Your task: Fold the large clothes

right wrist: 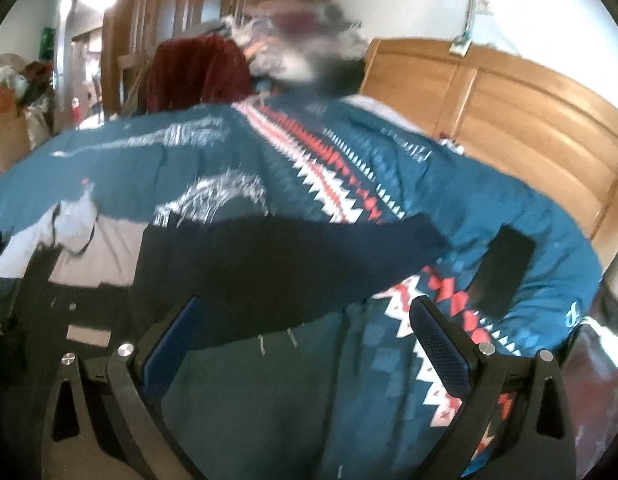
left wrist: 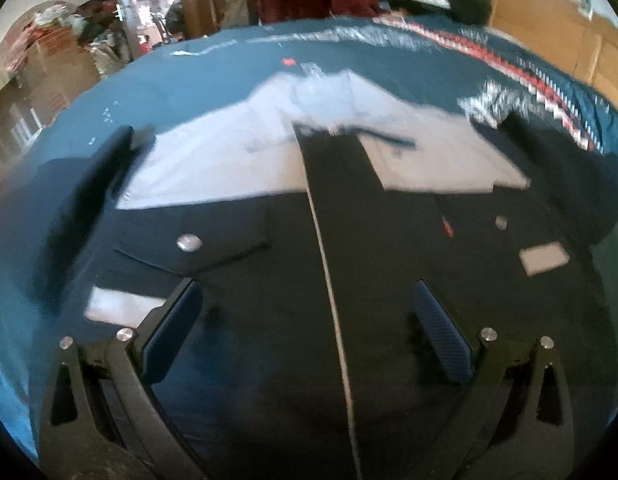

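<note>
Jacket point(left wrist: 269, 320) lies spread front-up on the bed point(left wrist: 189, 80) for folding; left gripper point(left wrist: 309, 332) and right gripper point(right wrist: 305, 344) hover wide, empty.

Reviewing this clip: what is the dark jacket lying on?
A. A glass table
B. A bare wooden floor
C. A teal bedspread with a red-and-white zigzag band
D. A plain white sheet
C: the dark jacket, spread open with its pale lining showing, rests on a teal bedspread crossed by a red-and-white zigzag band.
</note>
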